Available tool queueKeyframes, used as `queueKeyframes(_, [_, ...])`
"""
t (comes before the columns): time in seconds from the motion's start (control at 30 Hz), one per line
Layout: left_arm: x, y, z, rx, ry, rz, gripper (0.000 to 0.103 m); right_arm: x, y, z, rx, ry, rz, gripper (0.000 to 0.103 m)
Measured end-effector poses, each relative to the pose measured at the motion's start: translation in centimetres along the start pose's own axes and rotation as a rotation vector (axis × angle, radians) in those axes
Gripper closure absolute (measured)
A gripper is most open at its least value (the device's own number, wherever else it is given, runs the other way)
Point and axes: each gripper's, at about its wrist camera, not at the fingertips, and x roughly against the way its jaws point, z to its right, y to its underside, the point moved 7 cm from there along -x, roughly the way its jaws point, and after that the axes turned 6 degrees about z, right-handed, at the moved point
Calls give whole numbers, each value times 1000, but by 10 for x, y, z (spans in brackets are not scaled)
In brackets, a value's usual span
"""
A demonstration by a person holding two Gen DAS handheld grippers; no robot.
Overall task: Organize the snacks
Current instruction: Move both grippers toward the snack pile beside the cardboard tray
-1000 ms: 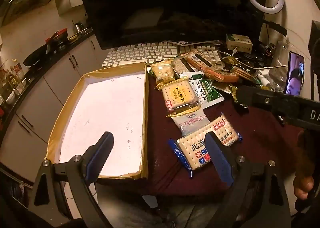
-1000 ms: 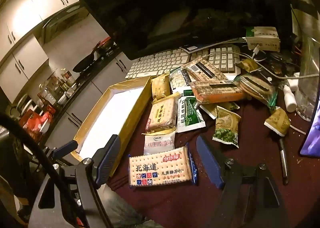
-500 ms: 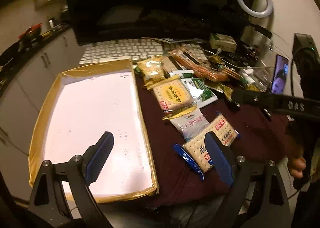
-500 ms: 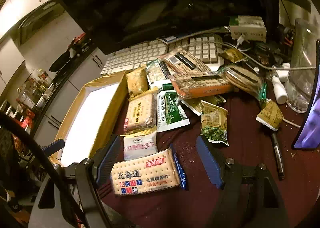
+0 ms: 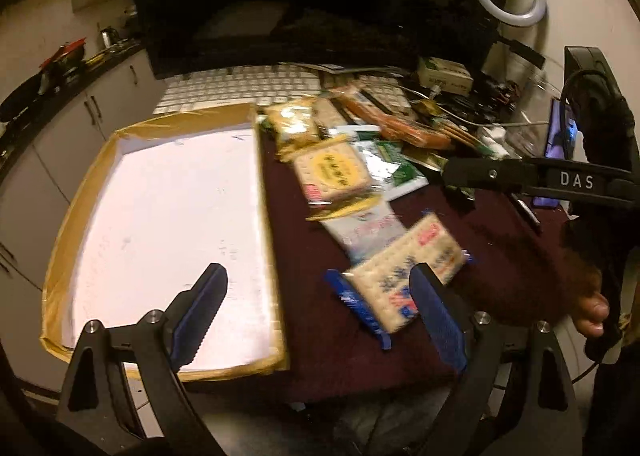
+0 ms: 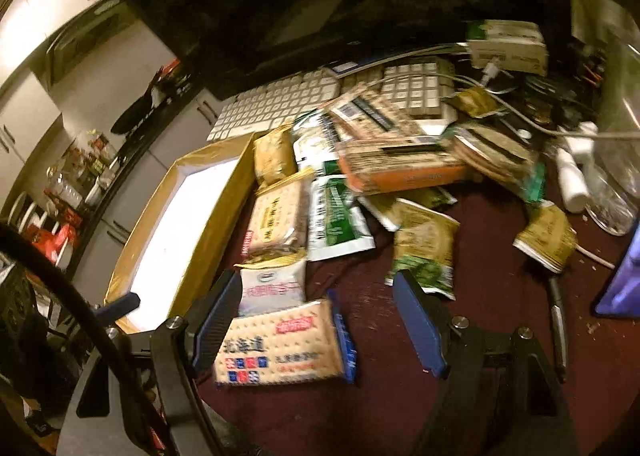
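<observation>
Cracker pack (image 6: 280, 344) lies crosswise, just ahead of the right gripper (image 6: 316, 326), which is nearer. Both the right and left gripper (image 5: 320, 316) are spread, holding nothing.

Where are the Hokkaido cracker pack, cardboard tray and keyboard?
Hokkaido cracker pack (image 6: 280, 344): right wrist view, centre of the front face.
cardboard tray (image 5: 168, 216): left wrist view, bare white floor.
keyboard (image 5: 244, 90): left wrist view, middle keys.

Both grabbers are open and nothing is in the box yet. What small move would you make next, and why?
Probably ease the right gripper down and a little left, then close on the cracker pack. That pack lies nearest, flat on the dark red cloth, partly between the open fingers already. The tray beside it holds no snacks, and the left gripper hovers open over its edge.
</observation>
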Motion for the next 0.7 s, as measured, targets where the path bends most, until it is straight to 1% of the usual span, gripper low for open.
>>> queueKeyframes(0.07, [-5,1,9,-11,10,-24,11,6,5,7,-20,-19,11,25])
queueKeyframes(0.13, [-9,1,17,-33,-2,-41,11,10,11,11,-28,-24,12,25])
queueKeyframes(0.3, [-4,-4,31,-70,-24,-21,11,19,15,12,-24,-46,15,25])
queueKeyframes(0.43, [2,-1,34,-56,-35,-15,11,25,16,5,5,-62,22,25])
queueKeyframes(0.6, [7,3,41,-67,-55,-12,11,29,19,0,31,-84,23,25])
queueKeyframes(0.7, [13,2,43,-74,-55,7,11,29,16,6,13,-85,30,25])
